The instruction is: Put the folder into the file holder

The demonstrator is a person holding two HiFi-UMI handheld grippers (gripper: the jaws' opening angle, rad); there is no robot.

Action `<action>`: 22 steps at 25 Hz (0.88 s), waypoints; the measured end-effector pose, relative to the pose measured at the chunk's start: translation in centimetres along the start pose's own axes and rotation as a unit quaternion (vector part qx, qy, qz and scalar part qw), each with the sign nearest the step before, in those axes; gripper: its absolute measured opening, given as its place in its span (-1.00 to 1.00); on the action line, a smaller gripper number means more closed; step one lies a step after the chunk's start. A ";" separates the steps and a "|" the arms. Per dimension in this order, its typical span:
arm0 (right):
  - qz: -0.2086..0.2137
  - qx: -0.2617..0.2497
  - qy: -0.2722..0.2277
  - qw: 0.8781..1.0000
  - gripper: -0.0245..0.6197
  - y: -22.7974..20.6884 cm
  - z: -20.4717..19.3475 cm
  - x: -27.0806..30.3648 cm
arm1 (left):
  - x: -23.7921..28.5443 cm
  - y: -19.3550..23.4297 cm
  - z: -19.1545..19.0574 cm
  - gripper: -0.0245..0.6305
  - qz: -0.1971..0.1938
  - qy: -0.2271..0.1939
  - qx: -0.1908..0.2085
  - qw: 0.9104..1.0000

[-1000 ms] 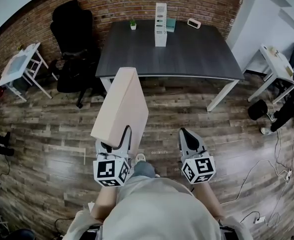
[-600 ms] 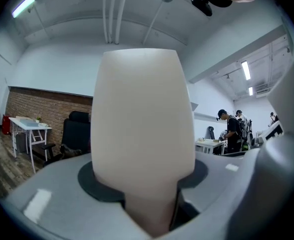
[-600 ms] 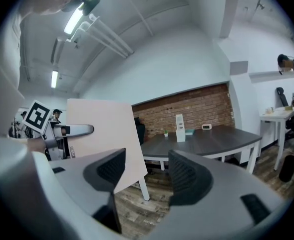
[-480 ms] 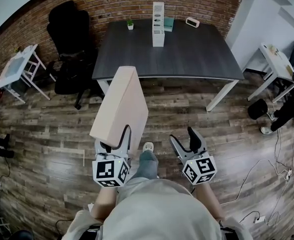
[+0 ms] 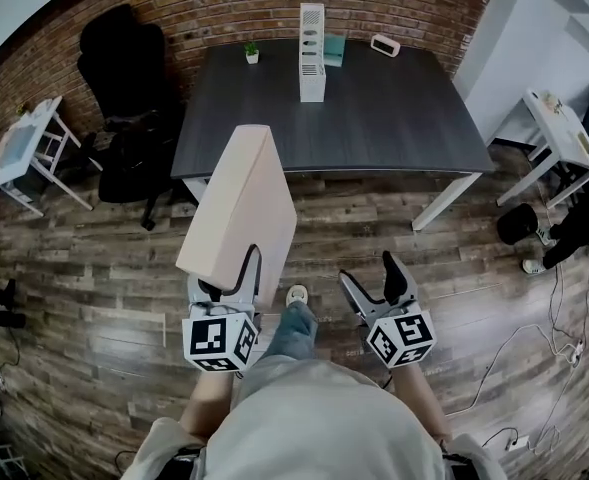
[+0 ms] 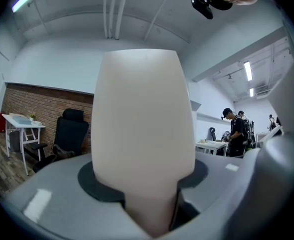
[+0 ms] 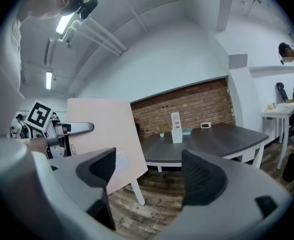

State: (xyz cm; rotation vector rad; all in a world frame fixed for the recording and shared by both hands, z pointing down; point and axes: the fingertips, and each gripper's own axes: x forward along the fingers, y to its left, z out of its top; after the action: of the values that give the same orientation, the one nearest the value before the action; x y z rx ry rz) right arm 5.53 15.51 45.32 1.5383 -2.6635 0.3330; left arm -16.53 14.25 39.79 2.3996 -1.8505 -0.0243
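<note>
- Your left gripper (image 5: 229,276) pinched the lower end of the folder (image 5: 239,208), which stood tilted up over the wooden floor (image 5: 104,268). That gripper's own view showed mostly the folder filling the gap between its jaws.
- Your right gripper (image 5: 371,276) had just been opening, and its jaws stood spread with nothing between them. Only its view caught the folder's flat face from the side.
- Farther off, the head view showed the file holder (image 5: 312,40) upright on the table (image 5: 374,108), toward the far edge, well apart from the folder.
</note>
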 end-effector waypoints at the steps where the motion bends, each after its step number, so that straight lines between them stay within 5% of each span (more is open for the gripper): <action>1: -0.002 0.000 0.001 1.000 0.28 -0.7 0.2 0.9 | 1.2 0.2 0.1 -0.10 -0.001 0.000 -0.001 1.000; 22: -0.030 -0.011 -0.019 0.999 0.28 -10.4 7.1 20.0 | 26.7 5.3 7.7 -0.10 -0.037 -0.047 0.006 0.998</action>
State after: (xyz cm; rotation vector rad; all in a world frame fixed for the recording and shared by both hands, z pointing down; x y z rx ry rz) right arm 4.88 -8.04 43.00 1.6291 -2.6340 0.2720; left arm -15.44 -13.42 34.10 2.5148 -1.8046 -0.1364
